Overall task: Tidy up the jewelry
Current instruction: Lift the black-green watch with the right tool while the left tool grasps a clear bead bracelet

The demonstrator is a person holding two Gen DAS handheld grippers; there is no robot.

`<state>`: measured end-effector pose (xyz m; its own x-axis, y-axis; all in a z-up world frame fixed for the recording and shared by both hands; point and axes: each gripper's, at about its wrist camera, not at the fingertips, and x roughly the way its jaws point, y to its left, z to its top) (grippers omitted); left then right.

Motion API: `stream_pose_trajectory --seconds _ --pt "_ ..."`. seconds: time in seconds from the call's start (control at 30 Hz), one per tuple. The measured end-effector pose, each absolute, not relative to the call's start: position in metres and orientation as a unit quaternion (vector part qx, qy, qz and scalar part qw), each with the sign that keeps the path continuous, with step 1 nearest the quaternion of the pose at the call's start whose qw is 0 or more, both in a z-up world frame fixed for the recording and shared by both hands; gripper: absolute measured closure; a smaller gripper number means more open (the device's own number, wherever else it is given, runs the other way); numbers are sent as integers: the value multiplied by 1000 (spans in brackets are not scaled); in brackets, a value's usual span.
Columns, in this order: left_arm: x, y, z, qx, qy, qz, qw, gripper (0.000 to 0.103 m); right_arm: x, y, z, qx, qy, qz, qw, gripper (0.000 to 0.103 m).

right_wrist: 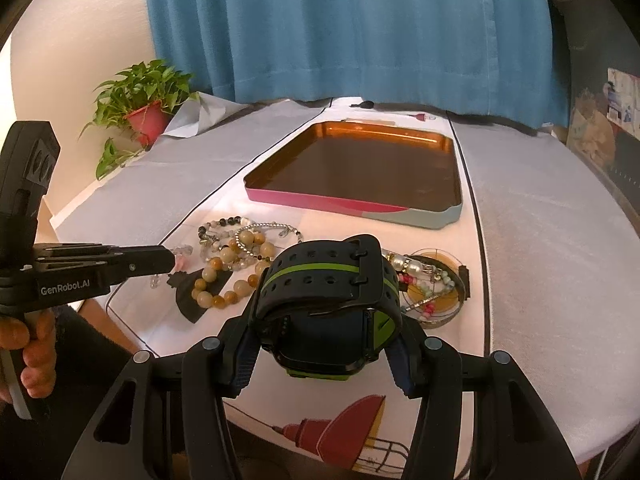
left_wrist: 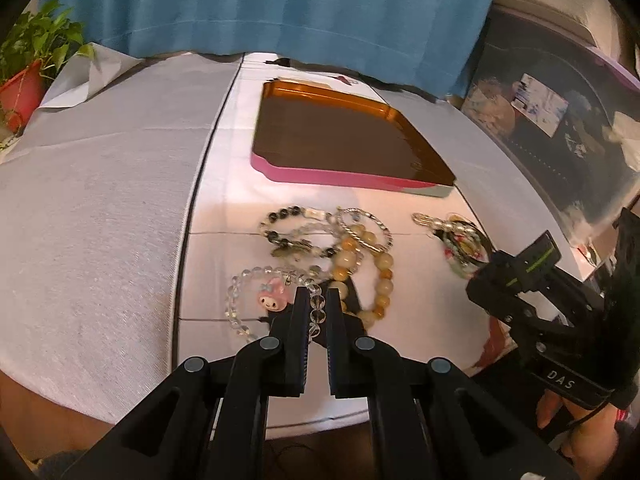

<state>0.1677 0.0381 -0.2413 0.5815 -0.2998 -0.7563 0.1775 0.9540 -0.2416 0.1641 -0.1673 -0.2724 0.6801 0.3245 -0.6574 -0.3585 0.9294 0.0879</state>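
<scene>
A clear bead bracelet (left_wrist: 256,271) with a pink charm (left_wrist: 272,297) lies in a heap of jewelry on the white table cloth. My left gripper (left_wrist: 317,294) is shut on its right side, with beads showing between the fingers; in the right wrist view that gripper (right_wrist: 173,261) comes in from the left. My right gripper (right_wrist: 326,336) is shut on a black and green watch (right_wrist: 328,280), held above the cloth near a round dish (right_wrist: 438,308) of pearl and bead pieces. A yellow bead bracelet (left_wrist: 385,276), a dark bead bracelet (left_wrist: 280,216) and a silver chain bracelet (left_wrist: 366,224) overlap. The tray (right_wrist: 320,202) behind holds nothing.
The tray (left_wrist: 352,176) has a pink rim and an orange inside. A potted plant (right_wrist: 144,100) stands at the far left of the table, and a blue curtain (right_wrist: 360,40) hangs behind. A black patch (right_wrist: 192,296) lies under the yellow beads. Dark clutter (left_wrist: 560,128) stands at the right.
</scene>
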Motion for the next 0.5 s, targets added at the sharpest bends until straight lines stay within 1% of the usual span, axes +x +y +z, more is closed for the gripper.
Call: stream_pose_trajectory --seconds 0.17,0.37,0.5 --pt "160 30 -217 -83 415 -164 891 98 161 -169 -269 -19 348 187 918 48" --pt "164 30 -180 -149 388 -233 879 98 155 -168 -254 -15 326 193 925 48" --pt "169 20 -167 -146 381 -250 878 98 160 -175 -237 24 317 201 927 48"
